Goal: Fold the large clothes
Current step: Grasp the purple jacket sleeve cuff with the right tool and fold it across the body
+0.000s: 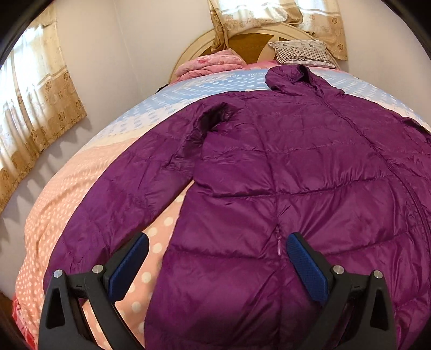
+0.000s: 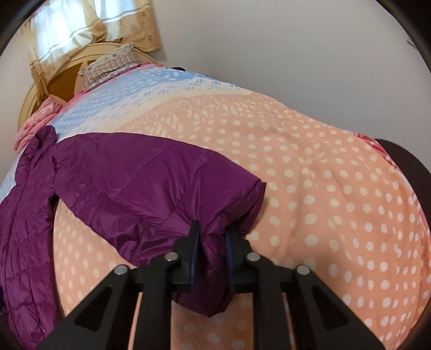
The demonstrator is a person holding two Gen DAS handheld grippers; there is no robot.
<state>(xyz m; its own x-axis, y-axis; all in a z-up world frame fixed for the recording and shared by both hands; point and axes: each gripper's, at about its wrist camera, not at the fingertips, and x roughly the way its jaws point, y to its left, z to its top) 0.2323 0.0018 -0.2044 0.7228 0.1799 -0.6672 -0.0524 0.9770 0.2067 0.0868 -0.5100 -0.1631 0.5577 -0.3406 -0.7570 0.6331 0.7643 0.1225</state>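
The right hand-held gripper (image 2: pixel 211 231) pinches the cuff end of one sleeve (image 2: pixel 150 185) of the purple jacket (image 1: pixel 296 188), which lies flat on the bed (image 2: pixel 309 175), while the left hand-held gripper (image 1: pixel 216 243) hangs wide apart above its hem w/o touching.

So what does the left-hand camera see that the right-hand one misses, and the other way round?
Only the left wrist view shows the purple jacket's whole front with its hood, and the left gripper open above the hem.

Only the right wrist view shows the right gripper shut on the end of a sleeve, plus the bare dotted stretch of the bed cover beyond it.

Both show the jacket lying on that cover, the striped pillow, the round headboard and the curtains.
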